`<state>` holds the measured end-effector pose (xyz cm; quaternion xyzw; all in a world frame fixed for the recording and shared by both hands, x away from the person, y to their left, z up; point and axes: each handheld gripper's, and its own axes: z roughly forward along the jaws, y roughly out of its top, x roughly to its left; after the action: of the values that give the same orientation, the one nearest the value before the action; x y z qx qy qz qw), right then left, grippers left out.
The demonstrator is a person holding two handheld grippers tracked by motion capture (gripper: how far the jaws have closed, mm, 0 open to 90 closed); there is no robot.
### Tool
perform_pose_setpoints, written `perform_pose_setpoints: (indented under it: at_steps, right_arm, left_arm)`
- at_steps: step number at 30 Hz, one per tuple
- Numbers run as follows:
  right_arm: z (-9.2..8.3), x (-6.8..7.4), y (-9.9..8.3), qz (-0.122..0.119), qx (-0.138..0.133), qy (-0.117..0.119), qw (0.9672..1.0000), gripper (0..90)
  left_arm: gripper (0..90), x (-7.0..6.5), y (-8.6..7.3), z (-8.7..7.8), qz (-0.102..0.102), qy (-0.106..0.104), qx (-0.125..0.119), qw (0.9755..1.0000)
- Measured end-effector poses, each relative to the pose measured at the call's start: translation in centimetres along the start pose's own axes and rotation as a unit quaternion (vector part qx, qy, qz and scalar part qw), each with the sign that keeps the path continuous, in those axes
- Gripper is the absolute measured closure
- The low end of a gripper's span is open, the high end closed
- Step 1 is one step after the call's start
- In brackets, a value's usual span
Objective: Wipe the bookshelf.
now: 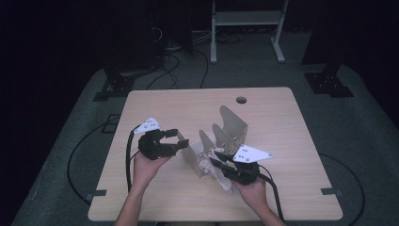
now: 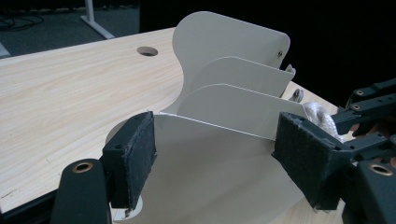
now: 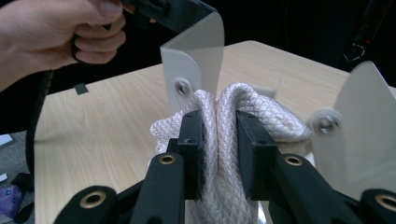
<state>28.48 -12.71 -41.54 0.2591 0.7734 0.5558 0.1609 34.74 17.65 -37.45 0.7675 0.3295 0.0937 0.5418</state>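
The right gripper (image 3: 218,154) clamps the white rope (image 3: 233,112) beside the rack (image 1: 226,136); the left gripper (image 2: 212,154) grips the rack's front wall, mid-counter (image 1: 282,113).

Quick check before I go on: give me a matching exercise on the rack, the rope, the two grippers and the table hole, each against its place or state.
Things:
1. white braided rope
2. beige metal rack of curved upright plates
3. left gripper
4. round hole in the pale wooden table

Places or states:
A. jaws set either side of the rack's end plate
B. far side of the table, beyond the rack
C. pinched between the right gripper's jaws
D. standing mid-table between both hands

Pairs: 1-C, 2-D, 3-A, 4-B
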Motion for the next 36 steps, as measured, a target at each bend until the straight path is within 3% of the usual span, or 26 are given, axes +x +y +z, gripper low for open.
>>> perform_pose_setpoints:
  at_steps: [4,6,11,16,23,29,36]
  right_arm:
    - [0.9,1.4,0.9,-0.015,-0.004,0.021,0.9997,72.3]
    - [0.8,1.5,1.1,-0.026,-0.004,0.018,0.9995,72.3]
    - [-0.3,0.2,1.5,0.004,-0.018,0.007,0.9998,72.3]
    - [0.7,1.5,2.1,-0.026,-0.014,0.022,0.9993,72.3]
    - [-1.3,-1.1,1.3,0.004,-0.011,-0.015,0.9998,72.3]
    - [-0.3,0.2,1.2,-0.024,0.003,0.000,0.9997,72.3]
    - [-2.7,-2.6,0.3,0.008,-0.003,-0.037,0.9993,72.4]
  left_arm:
    - [28.7,0.0,0.1,-0.1,-0.003,0.000,-0.003,1.0000]
    - [28.5,0.0,0.2,-0.1,-0.005,0.000,-0.003,1.0000]
    - [26.0,0.3,0.5,0.2,-0.010,0.006,-0.002,0.9999]
    - [25.8,0.6,0.6,0.1,-0.014,0.009,-0.008,0.9998]
    - [25.8,0.8,0.7,0.5,-0.016,0.007,-0.004,0.9998]
    - [25.9,0.7,0.7,0.6,-0.020,0.013,-0.005,0.9997]
    - [25.9,0.5,0.7,0.6,-0.010,0.013,-0.003,0.9999]
